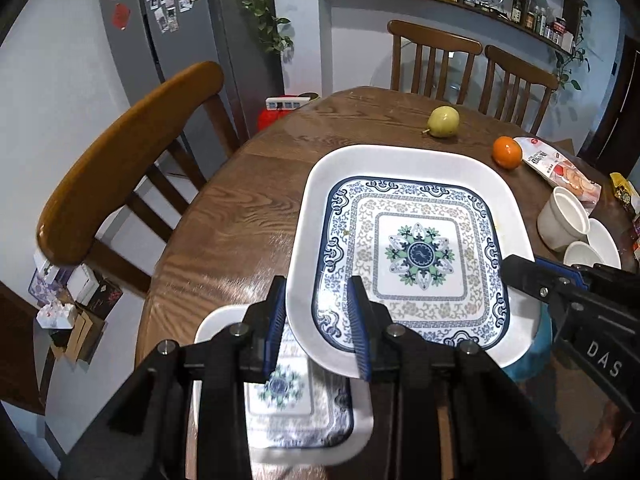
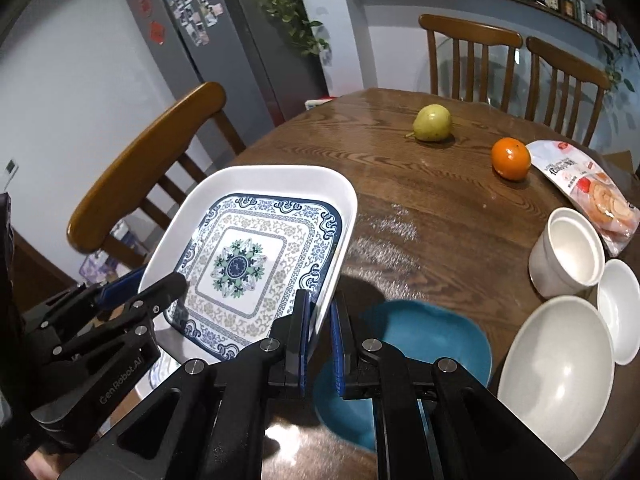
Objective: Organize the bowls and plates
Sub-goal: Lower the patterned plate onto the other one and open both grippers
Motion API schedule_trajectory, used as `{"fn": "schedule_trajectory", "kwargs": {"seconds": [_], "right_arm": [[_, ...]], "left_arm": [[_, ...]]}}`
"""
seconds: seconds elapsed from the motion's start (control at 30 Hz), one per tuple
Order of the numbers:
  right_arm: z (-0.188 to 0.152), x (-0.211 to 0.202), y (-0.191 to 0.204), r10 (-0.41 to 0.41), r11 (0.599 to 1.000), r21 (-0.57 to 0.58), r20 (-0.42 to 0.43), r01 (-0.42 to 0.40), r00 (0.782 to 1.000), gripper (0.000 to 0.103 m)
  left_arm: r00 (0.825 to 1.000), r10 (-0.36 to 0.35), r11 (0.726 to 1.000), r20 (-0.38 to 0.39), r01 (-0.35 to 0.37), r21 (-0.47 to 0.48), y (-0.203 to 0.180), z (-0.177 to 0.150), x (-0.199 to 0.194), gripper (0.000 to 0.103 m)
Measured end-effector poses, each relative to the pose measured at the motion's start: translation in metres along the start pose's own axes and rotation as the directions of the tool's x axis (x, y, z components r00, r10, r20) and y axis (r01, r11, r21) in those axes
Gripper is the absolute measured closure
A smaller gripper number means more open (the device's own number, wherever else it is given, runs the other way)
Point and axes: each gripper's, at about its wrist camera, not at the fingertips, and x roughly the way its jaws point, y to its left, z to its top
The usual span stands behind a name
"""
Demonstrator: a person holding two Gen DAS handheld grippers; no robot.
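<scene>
Fingers [image 1: 357, 320] astride patterned plate [image 1: 416, 256] rim

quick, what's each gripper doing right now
Left gripper: shut on the patterned square plate.
Right gripper: shut on the same plate's other edge.

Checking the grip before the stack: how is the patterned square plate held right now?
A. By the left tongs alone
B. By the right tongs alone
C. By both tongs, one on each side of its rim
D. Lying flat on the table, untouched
C: the left tongs and the right tongs each pinch the rim of the patterned square plate, which is lifted and tilted.
</scene>
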Motion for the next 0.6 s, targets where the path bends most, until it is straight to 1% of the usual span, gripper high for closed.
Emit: {"fn": "schedule_trajectory", "kwargs": {"seconds": [0.2,0.3,0.6], "right_arm": [[-0.014,-0.006,0.01,0.025,0.999,-0.022,-0.008,-0.025,1.0,0.091],[-0.021,-0.008,0.022,0.051,0.998,-0.045,-0.017,-0.051,0.999,0.091],[-0.039,0.004,0.057,0.092,0.989,-0.107,-0.069,-0.099,0.993,0.091]], "left_arm": [[0.999,0.037,0.999,0.006,-0.037,-0.025,0.01,-0.02,-0.016,0.075],[0.998,0.056,0.998,0.004,-0.056,-0.039,0.017,-0.029,-0.02,0.075],[0.995,0.088,0.99,-0.041,-0.092,-0.107,0.05,-0.056,-0.018,0.075]]}}
